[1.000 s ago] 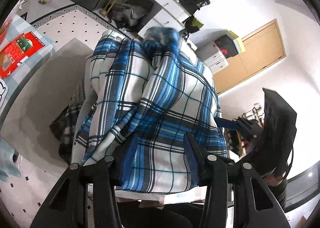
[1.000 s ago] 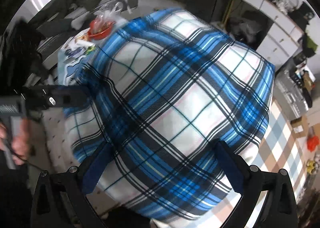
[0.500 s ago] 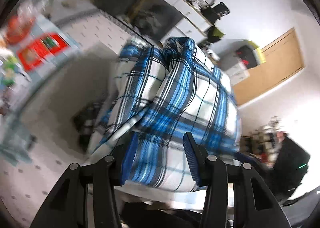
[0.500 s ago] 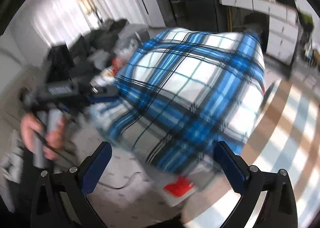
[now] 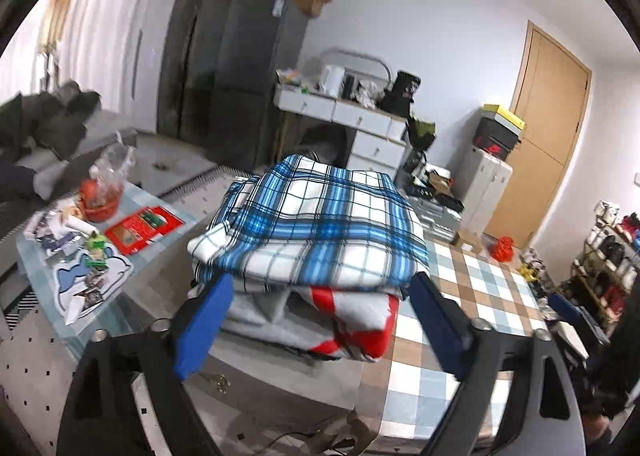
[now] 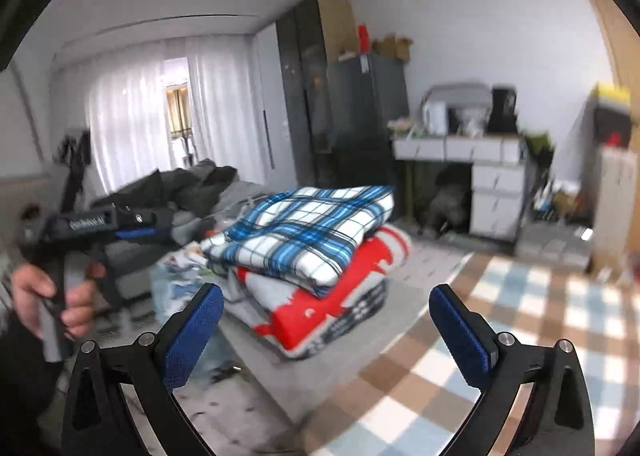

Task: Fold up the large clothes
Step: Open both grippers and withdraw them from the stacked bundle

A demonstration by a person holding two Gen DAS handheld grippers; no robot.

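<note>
A folded blue and white plaid garment (image 5: 316,228) lies on top of a stack of folded clothes, over a red and white one (image 5: 356,312) and a grey one (image 5: 256,308). The stack also shows in the right wrist view, plaid (image 6: 304,232) over red (image 6: 344,288). My left gripper (image 5: 320,324) is open and empty, just in front of the stack. My right gripper (image 6: 326,332) is open and empty, drawn back from the stack. The left gripper body (image 6: 100,221) shows in a hand at the left of the right wrist view.
The stack sits on a grey table (image 5: 280,384) beside a checked tablecloth (image 5: 460,296). A low table (image 5: 80,264) with a red bowl, packets and papers stands left. Sofa with dark clothes (image 6: 188,187), fridge, white desk and wooden door are behind.
Both grippers held the plaid garment up a second ago. It now lies on the stack, the left gripper has opened and let go, and both grippers have pulled back.
</note>
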